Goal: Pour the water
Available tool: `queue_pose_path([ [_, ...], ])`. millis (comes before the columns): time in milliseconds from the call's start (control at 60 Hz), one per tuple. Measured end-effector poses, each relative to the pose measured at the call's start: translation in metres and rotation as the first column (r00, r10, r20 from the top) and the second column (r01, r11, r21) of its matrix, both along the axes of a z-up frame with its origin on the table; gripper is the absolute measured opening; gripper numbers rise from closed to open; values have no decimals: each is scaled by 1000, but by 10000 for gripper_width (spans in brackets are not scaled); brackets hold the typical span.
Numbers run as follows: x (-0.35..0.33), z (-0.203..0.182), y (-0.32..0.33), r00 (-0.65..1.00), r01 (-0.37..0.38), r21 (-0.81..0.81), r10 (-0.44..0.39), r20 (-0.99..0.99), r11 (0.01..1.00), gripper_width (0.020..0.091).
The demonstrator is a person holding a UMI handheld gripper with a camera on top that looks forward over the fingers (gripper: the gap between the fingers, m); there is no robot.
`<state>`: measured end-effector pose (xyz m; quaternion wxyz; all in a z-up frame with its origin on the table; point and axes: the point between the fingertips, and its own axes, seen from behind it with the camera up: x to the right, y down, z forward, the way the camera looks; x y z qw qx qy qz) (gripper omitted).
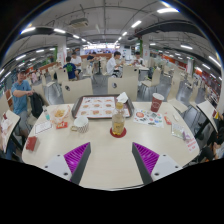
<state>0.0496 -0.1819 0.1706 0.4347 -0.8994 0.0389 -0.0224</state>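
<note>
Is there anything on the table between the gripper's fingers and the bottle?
Nothing visible. The gripper is open and the bottle stands upright on the table ahead of its fingers, with only bare tabletop between. The tray lies beyond the bottle.

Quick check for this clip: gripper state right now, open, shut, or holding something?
Gripper: open, holding nothing; the bottle stands on the table beyond the fingers.
</note>
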Motion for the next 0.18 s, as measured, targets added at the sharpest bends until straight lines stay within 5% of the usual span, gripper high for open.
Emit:
queue_pose_path([
  [183, 1, 5, -4, 1000, -5, 4, 5, 8, 1000, 849],
])
